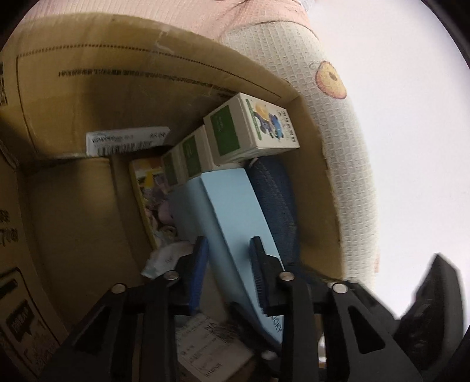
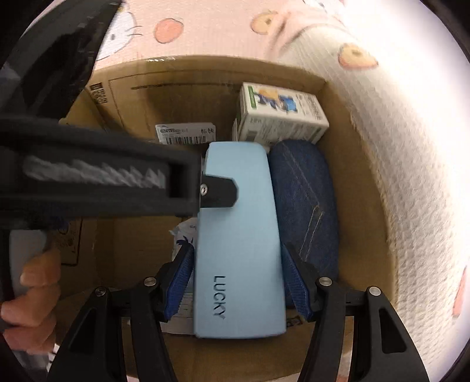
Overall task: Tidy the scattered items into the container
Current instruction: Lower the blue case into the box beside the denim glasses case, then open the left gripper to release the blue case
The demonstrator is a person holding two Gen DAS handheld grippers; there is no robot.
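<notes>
A light blue case (image 2: 238, 235) marked LUCKY hangs inside an open cardboard box (image 2: 205, 63). My right gripper (image 2: 238, 279) is shut on it, one blue pad against each long side near the lettered end. From the left, my left gripper reaches in; its upper finger (image 2: 218, 192) lies on the case's lid near the far end. In the left wrist view the left gripper (image 1: 230, 264) is shut on the same case (image 1: 232, 205), whose edge runs between the pads. The box's brown wall (image 1: 88, 102) rises behind.
In the box, a dark denim case (image 2: 305, 199) lies right of the blue one and green-and-white cartons (image 2: 279, 117) stand at the far corner. A crumpled white packet (image 2: 185, 235) and a printed slip (image 1: 205, 343) lie beneath. A hand (image 2: 35, 279) grips the left handle. Patterned cloth (image 2: 205, 26) surrounds the box.
</notes>
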